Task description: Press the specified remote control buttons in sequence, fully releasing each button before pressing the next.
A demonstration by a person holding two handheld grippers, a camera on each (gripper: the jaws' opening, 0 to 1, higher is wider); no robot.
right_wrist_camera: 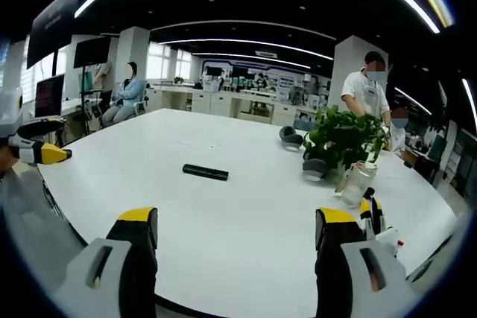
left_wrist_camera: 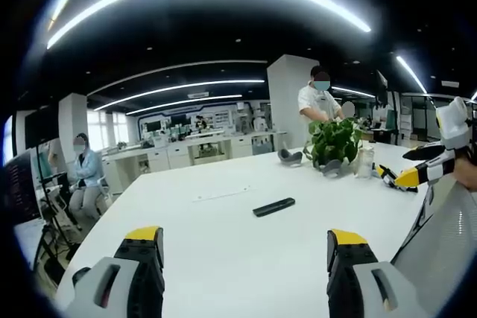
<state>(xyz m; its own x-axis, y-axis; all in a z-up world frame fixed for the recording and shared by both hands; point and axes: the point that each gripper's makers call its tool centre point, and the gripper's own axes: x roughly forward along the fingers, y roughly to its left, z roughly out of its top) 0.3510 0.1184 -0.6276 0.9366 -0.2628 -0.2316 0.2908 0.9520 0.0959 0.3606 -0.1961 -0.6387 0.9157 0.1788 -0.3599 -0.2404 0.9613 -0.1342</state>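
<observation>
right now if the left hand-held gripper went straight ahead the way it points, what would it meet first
Probably the black remote control, lying on the white table slightly right of the open left hand-held gripper. Depth is unclear; it might pass just beside it over bare tabletop.

Remote control (right_wrist_camera: 206,173) lies on white table (right_wrist_camera: 223,214); hand-held gripper (right_wrist_camera: 237,240) open.
</observation>
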